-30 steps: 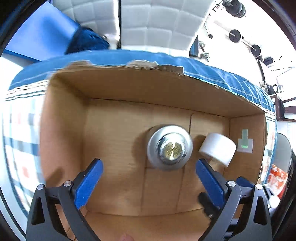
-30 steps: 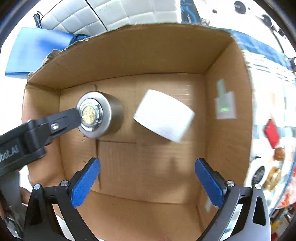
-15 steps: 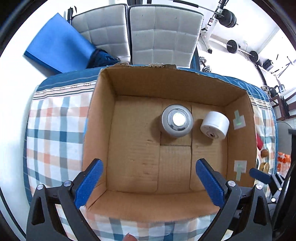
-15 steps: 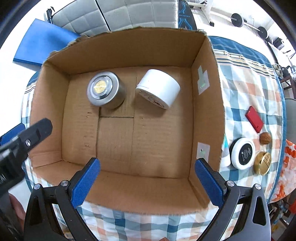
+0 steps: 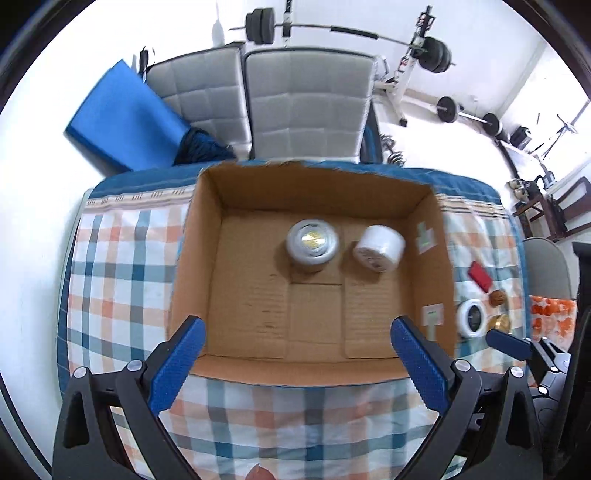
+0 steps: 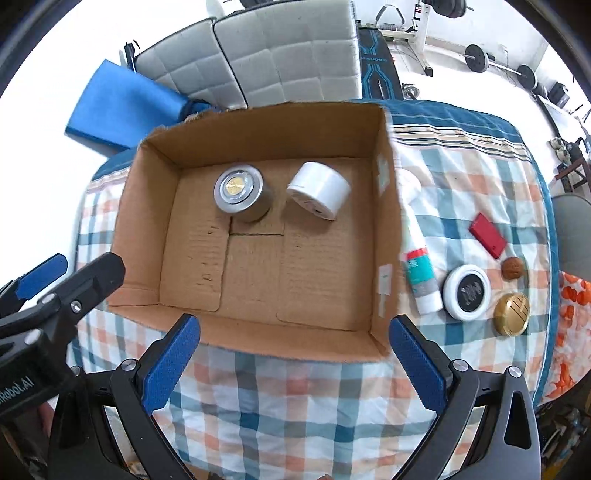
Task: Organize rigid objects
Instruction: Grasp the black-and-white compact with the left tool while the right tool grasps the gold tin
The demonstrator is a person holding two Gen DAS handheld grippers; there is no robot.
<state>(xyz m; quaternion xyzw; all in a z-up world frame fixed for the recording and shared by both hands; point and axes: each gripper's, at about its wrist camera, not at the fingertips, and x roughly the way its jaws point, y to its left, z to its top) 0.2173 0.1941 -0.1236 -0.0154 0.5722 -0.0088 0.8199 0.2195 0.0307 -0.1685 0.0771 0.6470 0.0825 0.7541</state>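
Observation:
An open cardboard box (image 5: 199, 240) (image 6: 140, 229) stands on a checked tablecloth. Inside it, a silver round tin (image 5: 312, 244) (image 6: 242, 192) stands upright beside a white cylindrical jar (image 5: 379, 248) (image 6: 319, 190) lying tilted on its side. My left gripper (image 5: 293, 362) is open and empty above the box's near edge. My right gripper (image 6: 293, 362) is open and empty, also above the near edge. To the right of the box lie a white tube (image 6: 419, 273), a white-rimmed black-lidded jar (image 6: 467, 291) (image 5: 471, 318), a gold round tin (image 6: 511, 308), a brown nut-like ball (image 6: 512, 268) and a red flat case (image 6: 487, 234) (image 5: 480, 276).
Two grey padded chairs (image 5: 306, 110) (image 6: 280, 59) and a blue mat (image 5: 122, 122) stand behind the table. Weight bars (image 5: 332, 31) are at the back. The left gripper's body (image 6: 55, 295) shows at the left of the right wrist view.
Both grippers have pulled up and back out of the box, open and empty. The silver tin and white jar stay inside; the white jar has settled on its side.

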